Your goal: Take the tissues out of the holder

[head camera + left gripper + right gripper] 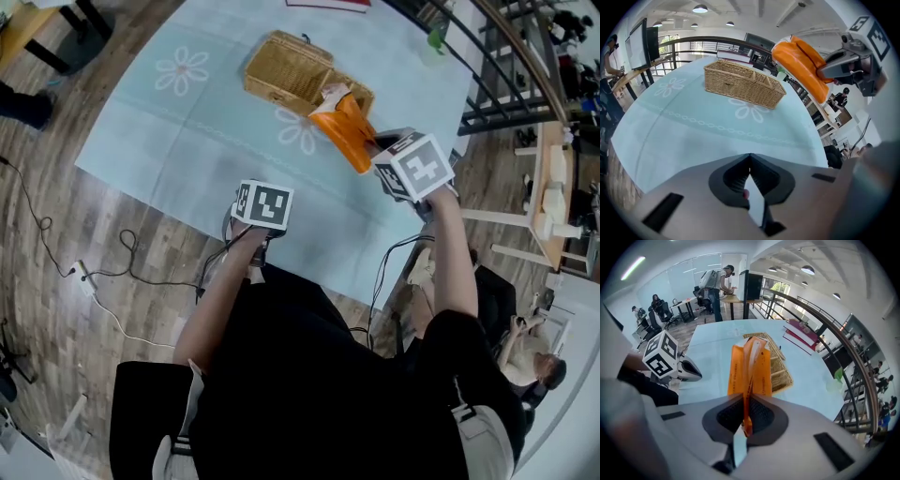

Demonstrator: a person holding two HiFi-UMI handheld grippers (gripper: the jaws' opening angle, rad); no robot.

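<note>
A woven wicker holder point(291, 70) stands on the light blue flowered tablecloth point(187, 141). An orange tissue pack point(345, 131) hangs in the air just right of the holder, and my right gripper point(373, 148) is shut on its lower edge. In the right gripper view the pack point(750, 364) rises from between the closed jaws point(746, 416), with the holder point(780, 366) behind it. My left gripper point(255, 211) hovers over the cloth's near edge, shut and empty point(750, 159). From there the holder point(740, 86) sits ahead and the pack point(801, 65) is up at the right.
A red book point(328, 4) and a green bottle point(437, 36) lie at the table's far edge. A metal railing point(511, 66) runs along the right. Cables point(94, 277) trail on the wooden floor at the left. A seated person point(534, 361) is at the lower right.
</note>
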